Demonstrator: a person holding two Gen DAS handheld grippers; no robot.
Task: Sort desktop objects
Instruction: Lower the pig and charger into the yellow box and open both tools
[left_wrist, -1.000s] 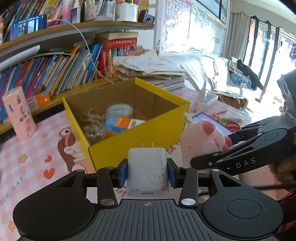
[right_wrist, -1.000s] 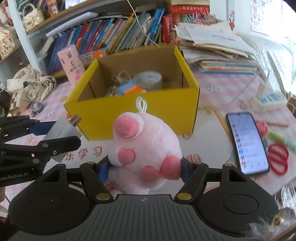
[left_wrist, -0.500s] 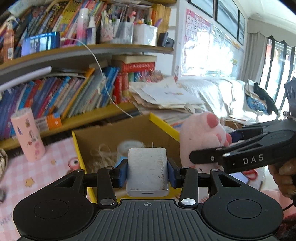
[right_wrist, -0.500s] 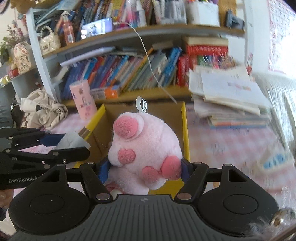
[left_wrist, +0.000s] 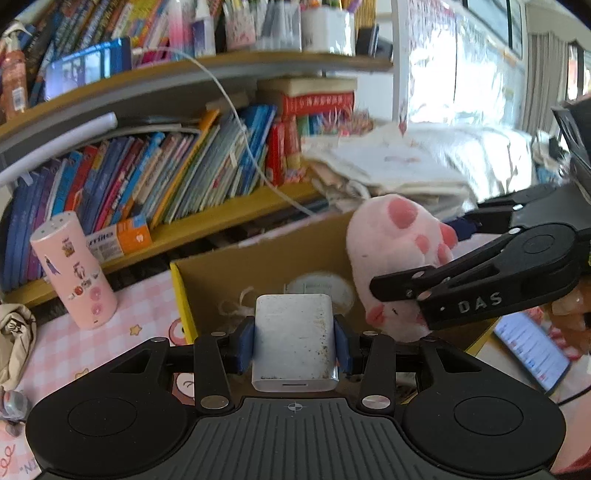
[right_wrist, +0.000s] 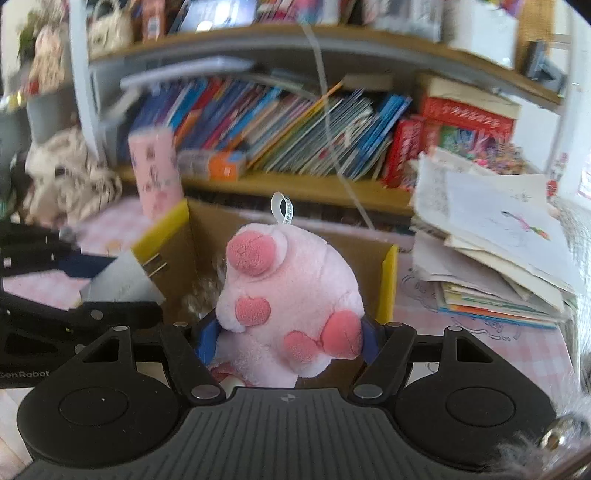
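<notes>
The left gripper is clamped on a white charger plug, its blue pads pressing both sides and its two prongs pointing forward toward the open yellow cardboard box; the right gripper is clamped on a pink plush paw, whose white hang loop sticks up at the top. Both held things hang at the box's near edge, side by side and close: in the left wrist view the plush paw and the black finger of the right gripper cross the right side of the opening, and in the right wrist view the charger plug sits just left of the plush, over the box's left wall. Inside the box a roll of tape and a tangle of pale string lie on the floor, partly hidden behind the plug. A pink cylinder with stickers stands upright on the pink checked tablecloth just left of the box, well clear of its wall. Behind the box runs a low shelf packed with leaning books, and a thin white cable hangs down across them toward the box's back edge. To the right a heap of papers is stacked near the box's right wall, and a phone lies lit on the table beneath the right gripper. A crumpled cloth bag sits at the far left
</notes>
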